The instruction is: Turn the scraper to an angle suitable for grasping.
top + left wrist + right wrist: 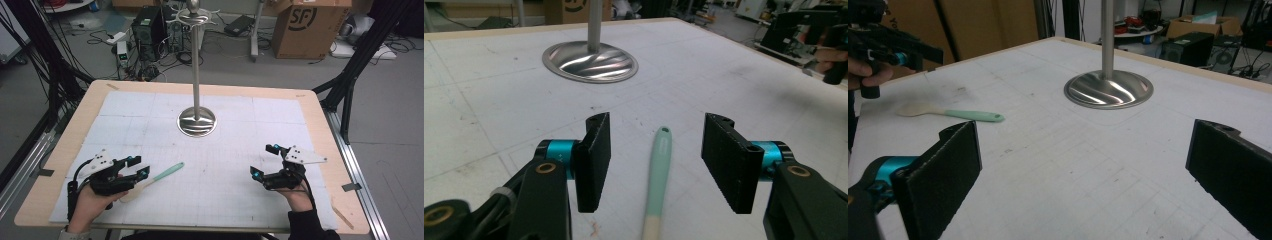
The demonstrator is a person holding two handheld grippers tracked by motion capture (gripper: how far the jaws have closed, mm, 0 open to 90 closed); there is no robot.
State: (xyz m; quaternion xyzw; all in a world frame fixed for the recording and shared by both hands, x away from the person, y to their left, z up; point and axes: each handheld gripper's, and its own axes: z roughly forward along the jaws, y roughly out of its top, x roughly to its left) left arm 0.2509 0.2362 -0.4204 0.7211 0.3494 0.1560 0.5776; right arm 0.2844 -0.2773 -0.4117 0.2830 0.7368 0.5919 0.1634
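Left claw (656, 160) stands open over the spoon (155, 181), jaws either side of the mint handle, pads not touching it. Spoon lies flat on the white mat (210, 165), bowl end near the person's left hand (92, 200), handle tip pointing toward the metal stand (196, 120).

Step looks like lining up to pick up the spoon. Next move: lower the claw, close on the handle.

Right claw (265, 161) is open, empty, resting apart at the right.

Plenty of bare mat between the claws and around the spoon. Stand base is well off. The near tabletop (65, 145) edge is close behind the left hand.
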